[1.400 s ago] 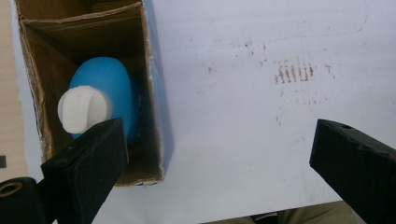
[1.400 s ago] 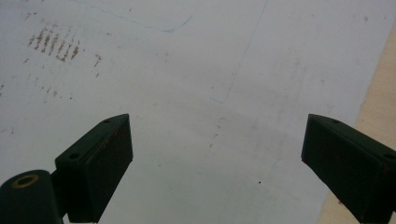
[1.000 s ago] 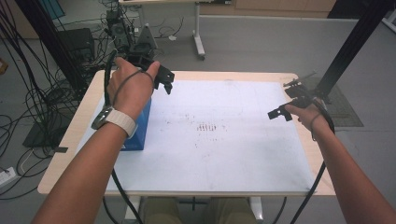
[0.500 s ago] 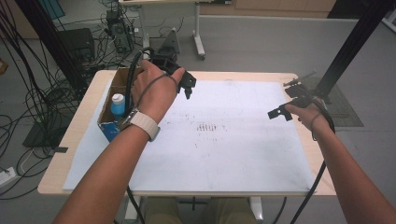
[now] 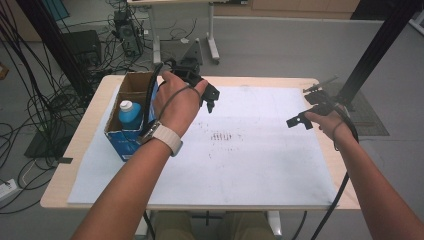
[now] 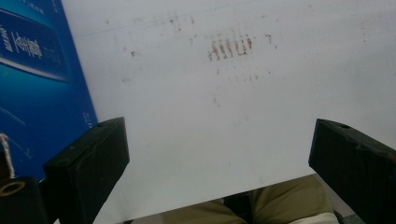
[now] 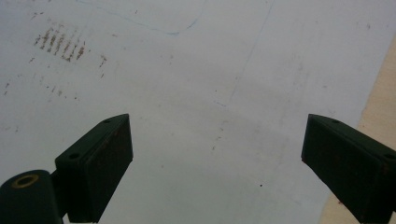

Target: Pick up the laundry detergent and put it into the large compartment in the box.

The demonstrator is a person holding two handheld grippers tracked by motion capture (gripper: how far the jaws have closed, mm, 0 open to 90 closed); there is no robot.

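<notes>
High view: we held the left gripper (image 5: pixel 209 98) just right of the blue box (image 5: pixel 125 140), bottle (image 5: pixel 129 113) inside; right gripper (image 5: pixel 304 111) well apart.
Left gripper view: our jaws gaped wide, empty, box (image 6: pixel 37 84) alongside.
Right gripper view: our jaws gaped wide over white sheet (image 7: pixel 210 93).

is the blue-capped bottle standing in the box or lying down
Standing in it. In the high view the bottle sits upright inside the open cardboard box, its blue cap on top, beside the left gripper.

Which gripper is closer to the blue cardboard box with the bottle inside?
Left. The left gripper is open just right of the blue box, above the white sheet. The right gripper is open far across the table, near its right edge.
</notes>
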